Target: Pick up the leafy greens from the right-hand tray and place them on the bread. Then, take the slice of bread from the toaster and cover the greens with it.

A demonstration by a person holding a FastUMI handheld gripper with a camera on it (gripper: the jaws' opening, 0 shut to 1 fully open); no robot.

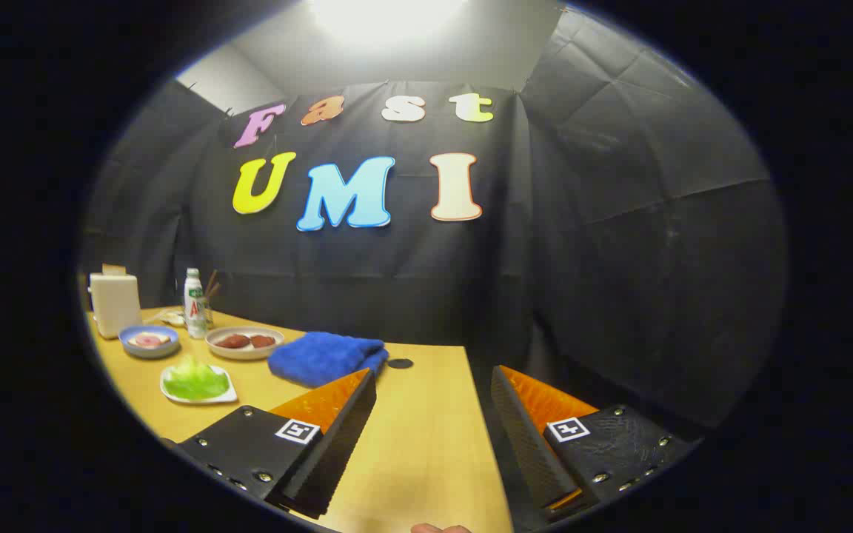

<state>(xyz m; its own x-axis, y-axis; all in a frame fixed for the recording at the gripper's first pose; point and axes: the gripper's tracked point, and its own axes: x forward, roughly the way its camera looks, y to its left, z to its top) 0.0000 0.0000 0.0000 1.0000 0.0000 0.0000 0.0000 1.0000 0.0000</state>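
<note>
A: From the gripper view, where do things stand?

B: The gripper (434, 414) has its jaws wide apart, holding nothing — just bare wooden table (426, 444) between the fingers. The leafy greens (195, 380) lie on a small white tray (172, 394) well off to the left of the left finger, with the blue towel (326, 357) just beyond that finger.

A: And the bread?

B: A blue plate (149, 341) beyond the greens seems to hold it, with something pinkish on top — too small to be sure. The white toaster (113, 302) stands behind, a slice poking out of the top. A bowl of brown pieces (244, 342) and a bottle (194, 303) sit nearby.

A: What could go wrong?

B: I'd judge the swing left is the risk — a finger could snag the towel or nudge the light tray.

A: Which way do the greens run?

B: Their long axis looks roughly side to side across the tray; which end leads, I can't tell.
</note>
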